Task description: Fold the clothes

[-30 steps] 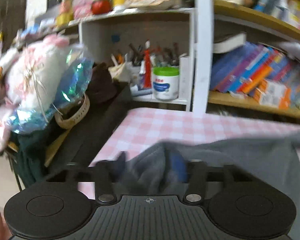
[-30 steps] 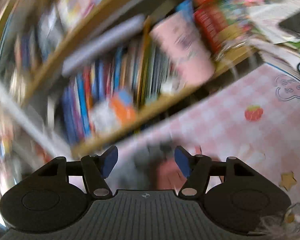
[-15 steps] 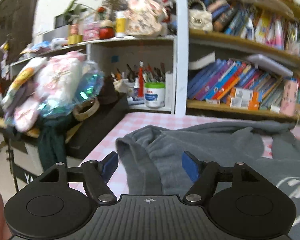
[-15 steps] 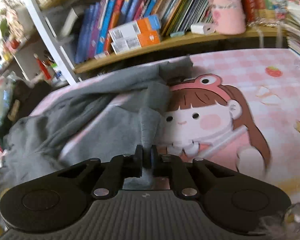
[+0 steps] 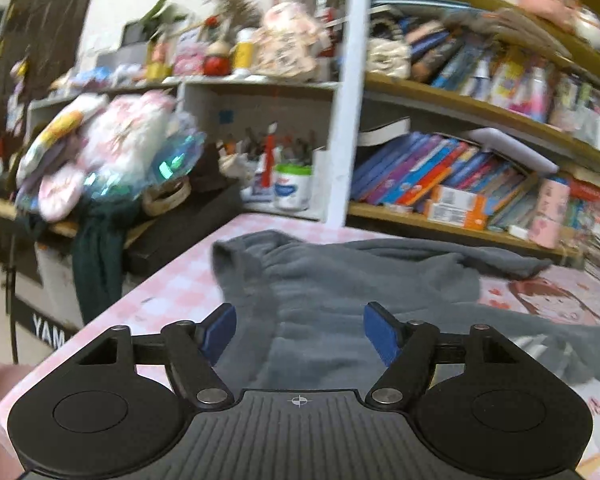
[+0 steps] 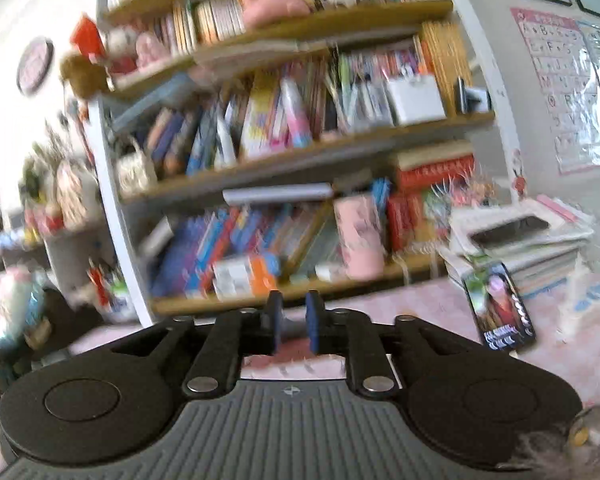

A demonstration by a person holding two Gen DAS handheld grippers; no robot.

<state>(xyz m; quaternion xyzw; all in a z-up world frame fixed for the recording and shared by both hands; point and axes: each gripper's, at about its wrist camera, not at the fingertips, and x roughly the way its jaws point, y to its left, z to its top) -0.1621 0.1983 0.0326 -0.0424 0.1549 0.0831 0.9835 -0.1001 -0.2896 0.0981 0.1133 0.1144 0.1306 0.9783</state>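
While the grey garment [image 5: 340, 280] lies rumpled across the pink checked table [image 5: 172, 292], one end bunched near the table's left edge, both tools stand free of it. Left gripper [image 5: 299, 334]: jaws opening wide, cloth below and ahead, nothing pinched. Right gripper [image 6: 292, 322]: jaws narrow but opening, nothing between them, aimed at the bookshelf [image 6: 300, 152] with the garment out of its view. Phone [image 6: 500, 308] stands propped on the table to the right. Step judged: regrasp for a fold. Advice: pinch an outer hem, not the bunched middle; draw flat, keeping clear of the phone.
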